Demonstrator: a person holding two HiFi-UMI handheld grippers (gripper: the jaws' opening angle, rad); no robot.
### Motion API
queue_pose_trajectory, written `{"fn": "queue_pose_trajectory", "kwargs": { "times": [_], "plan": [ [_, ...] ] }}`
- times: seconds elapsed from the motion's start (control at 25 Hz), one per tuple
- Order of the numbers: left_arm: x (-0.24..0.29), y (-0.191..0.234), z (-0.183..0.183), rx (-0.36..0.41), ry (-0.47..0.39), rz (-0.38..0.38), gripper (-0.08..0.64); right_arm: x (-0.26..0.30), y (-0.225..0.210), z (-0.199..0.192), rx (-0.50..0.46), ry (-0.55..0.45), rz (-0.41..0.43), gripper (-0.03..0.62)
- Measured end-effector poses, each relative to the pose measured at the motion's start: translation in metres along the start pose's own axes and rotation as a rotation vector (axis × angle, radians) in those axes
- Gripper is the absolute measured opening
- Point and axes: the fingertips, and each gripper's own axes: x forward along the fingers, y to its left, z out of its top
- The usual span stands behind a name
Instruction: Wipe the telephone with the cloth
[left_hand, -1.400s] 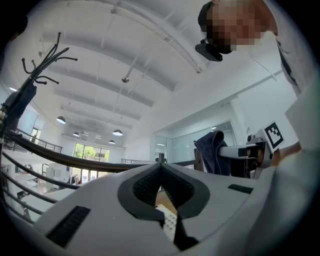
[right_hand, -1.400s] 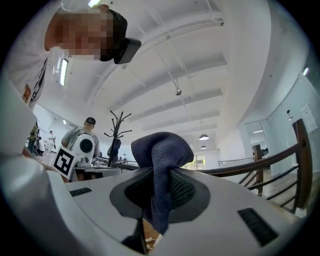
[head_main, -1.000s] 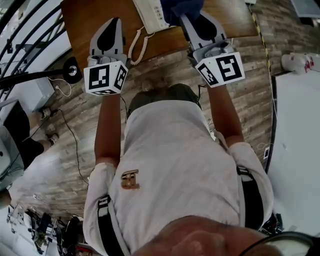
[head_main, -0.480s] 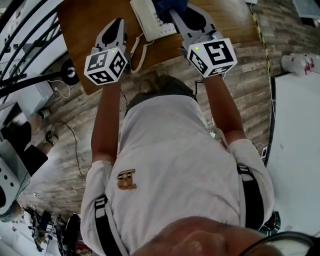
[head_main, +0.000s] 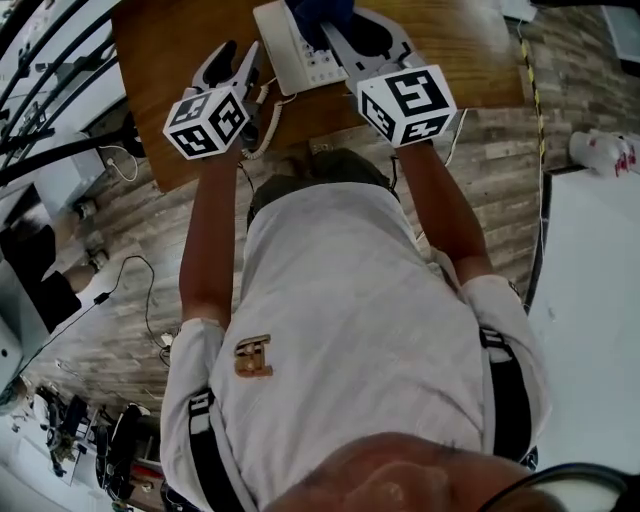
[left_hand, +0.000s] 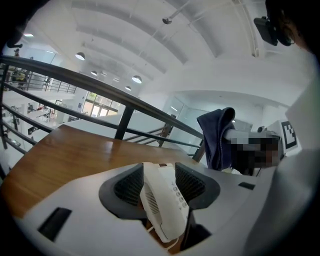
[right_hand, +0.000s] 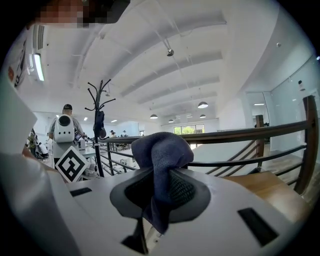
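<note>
Looking steeply down from the head camera, I see a person in a pale shirt filling the lower half of the frame, both arms stretched up towards a wooden counter (head_main: 170, 50) along the top edge. A white telephone (head_main: 300, 50) lies on the counter at top centre, tilted. Its coiled cord (head_main: 265, 120) hangs off the counter's near edge.

My left hand-held gripper (head_main: 240, 55) sits just left of the telephone, at the upper left of centre. In the left gripper view, its jaws (left_hand: 159, 172) stand spread and have just been opening. The telephone (left_hand: 162, 205) shows edge-on between the two ribbed pads, with a row of small buttons down its side. I cannot tell whether either pad touches it. Behind, the wooden counter (left_hand: 65, 155) runs across the left of the frame under a dark railing (left_hand: 100, 85). The dark blue cloth (left_hand: 216, 137) hangs at centre right.

My right hand-held gripper (head_main: 345, 30) lies at top centre, just right of the telephone, with the cloth (head_main: 318, 15) bunched at its tip over the telephone's upper end. In the right gripper view, the jaws (right_hand: 162, 182) are pinching the cloth (right_hand: 161, 165). A rounded wad of it bulges above the pads, and a tail hangs below them. The counter (right_hand: 270, 192) shows at the lower right of that frame. A coat stand (right_hand: 99, 115) rises at centre left.
</note>
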Motion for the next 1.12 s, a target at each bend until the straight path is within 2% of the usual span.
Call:
{"fn": "queue_pose_trajectory", "kwargs": {
  "times": [0.32,0.52,0.72,0.92,1.12],
  "plan": [
    [0.022,0.01,-0.038,-0.102,0.122,0.003,0.247,0.025,0.004,-0.028,0.031,0.104,0.068,0.078],
    [0.032,0.016,-0.057,-0.164,0.187,-0.043,0.249,0.045,0.017,-0.046,0.044,0.194,0.063,0.078],
    [0.039,0.011,-0.067,-0.187,0.271,-0.104,0.253,0.064,0.021,-0.062,0.066,0.305,0.041,0.078],
    [0.04,0.011,-0.079,-0.196,0.341,-0.127,0.253,0.083,0.024,-0.081,0.101,0.416,0.039,0.078],
    [0.042,0.01,-0.09,-0.214,0.392,-0.167,0.253,0.099,0.027,-0.098,0.096,0.518,0.034,0.078]
  ]
}}
